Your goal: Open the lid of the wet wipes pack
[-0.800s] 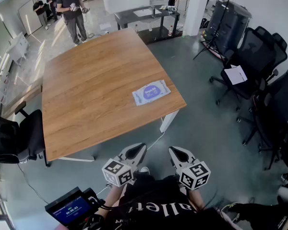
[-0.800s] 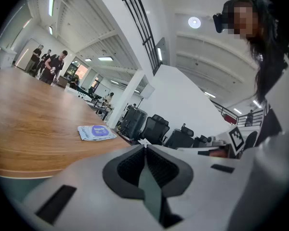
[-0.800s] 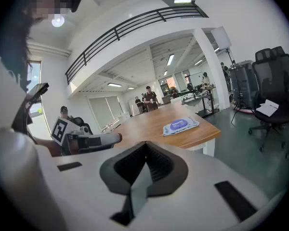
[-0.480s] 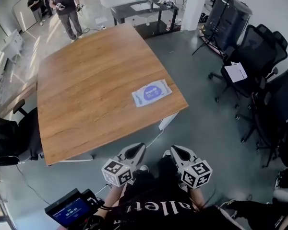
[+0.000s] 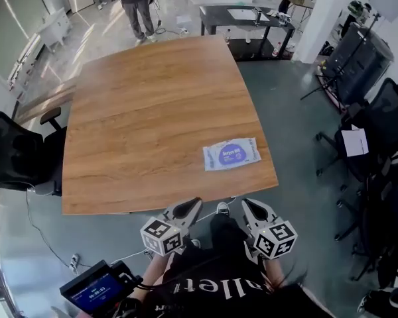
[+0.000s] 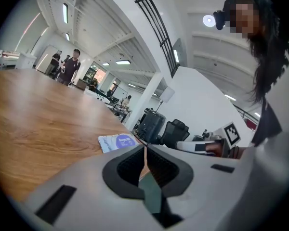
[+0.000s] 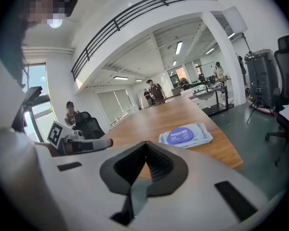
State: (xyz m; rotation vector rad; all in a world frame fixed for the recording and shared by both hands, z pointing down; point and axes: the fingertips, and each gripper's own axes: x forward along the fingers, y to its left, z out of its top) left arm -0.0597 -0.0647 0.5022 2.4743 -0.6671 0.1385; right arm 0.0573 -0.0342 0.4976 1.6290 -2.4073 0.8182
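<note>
A flat white wet wipes pack [image 5: 231,154] with a round purple lid lies near the front right corner of the wooden table [image 5: 146,124]; its lid lies flat and closed. The same pack [image 6: 117,142] shows in the left gripper view and, as the pack [image 7: 185,135], in the right gripper view. My left gripper [image 5: 186,208] is held off the table's front edge, shut and empty. To its right my right gripper [image 5: 251,207] is likewise shut and empty. Both are well short of the pack. The left gripper [image 6: 144,149] and right gripper [image 7: 145,144] show jaws pressed together.
Black office chairs [image 5: 385,144] stand on the right, another chair [image 5: 16,158] at the table's left. A person [image 5: 136,2] stands beyond the far edge, by a dark desk [image 5: 242,18]. A small screen device [image 5: 96,290] hangs at my lower left.
My view has shifted: the table and the pack now sit more centred and closer to me. Both grippers stay shut, held low in front of my body.
</note>
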